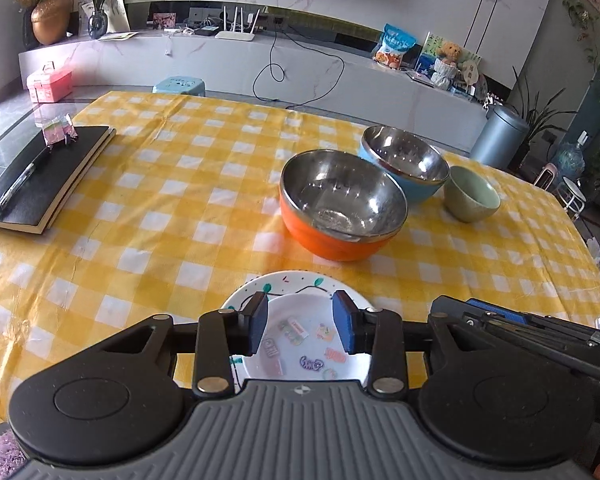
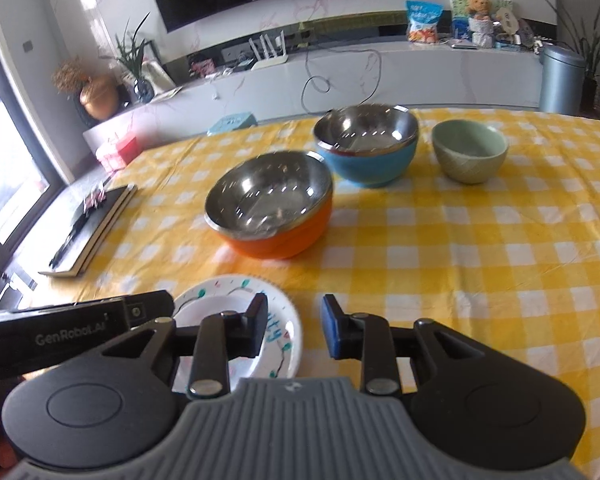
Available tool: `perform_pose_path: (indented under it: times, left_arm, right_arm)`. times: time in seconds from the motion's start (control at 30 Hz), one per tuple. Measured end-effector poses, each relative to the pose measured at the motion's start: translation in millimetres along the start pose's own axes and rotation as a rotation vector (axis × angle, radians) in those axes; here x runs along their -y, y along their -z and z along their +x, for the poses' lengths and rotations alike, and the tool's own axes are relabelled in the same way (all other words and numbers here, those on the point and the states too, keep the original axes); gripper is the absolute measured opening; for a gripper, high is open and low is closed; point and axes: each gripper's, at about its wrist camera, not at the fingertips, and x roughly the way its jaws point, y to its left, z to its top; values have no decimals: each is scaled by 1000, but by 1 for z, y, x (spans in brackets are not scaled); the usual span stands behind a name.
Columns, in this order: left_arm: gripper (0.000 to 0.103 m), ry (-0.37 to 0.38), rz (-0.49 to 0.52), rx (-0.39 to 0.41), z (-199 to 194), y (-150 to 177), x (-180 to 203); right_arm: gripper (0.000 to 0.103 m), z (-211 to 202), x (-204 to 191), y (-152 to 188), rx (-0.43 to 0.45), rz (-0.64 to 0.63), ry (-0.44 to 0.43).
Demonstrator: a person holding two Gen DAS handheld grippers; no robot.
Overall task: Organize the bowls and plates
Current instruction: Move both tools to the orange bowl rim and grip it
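1. Left gripper (image 1: 300, 322) hangs low over the near edge of the tabletop (image 1: 148, 200), its fingers apart and holding nothing; between them shows the white plate (image 1: 300, 344).
2. That plate sits at 6 o'clock on the tabletop, closest to the person. It looks like a smaller white dish resting inside a wider decorated one, though I can't be sure of that.
3. Right gripper (image 2: 294, 330) is alongside, also spread wide and empty. In its view the plate lies at 7 o'clock, partly behind its left finger, with bare yellow check cloth between the fingers.
4. Up the tabletop from the plate, at about 12 o'clock, stands the orange bowl (image 1: 340, 208), steel-lined, upright and empty.
5. Beyond it at 1 o'clock is the blue bowl (image 1: 406, 164), just beside the orange one; whether they touch, I can't tell.
6. Further round at 2 o'clock, the small green bowl (image 1: 472, 196) stands next to the blue bowl.
7. Over at 10 o'clock a black notebook (image 1: 44, 180) with a pen lies well apart from the dishes.
8. Progress call: early days. All three bowls stand separately, none nested, and neither gripper has hold of anything. Stacking the bowls and gathering the plates looks to be all still ahead.
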Motion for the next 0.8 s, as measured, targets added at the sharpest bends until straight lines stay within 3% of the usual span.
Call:
perform_pose_path:
  times: [0.23,0.4,0.8]
  left_arm:
    - [50,-4,-1,23,7,-24,7]
    - [55,-12,-26,20,22,-36,4]
    - [56,-55,-13,12,69,-71,-12]
  right_arm:
    - [37,2,14,-25,38,42,44]
    - [48,16,17,-43,46,70,58]
    - [48,69,4,-72,-1,54,104]
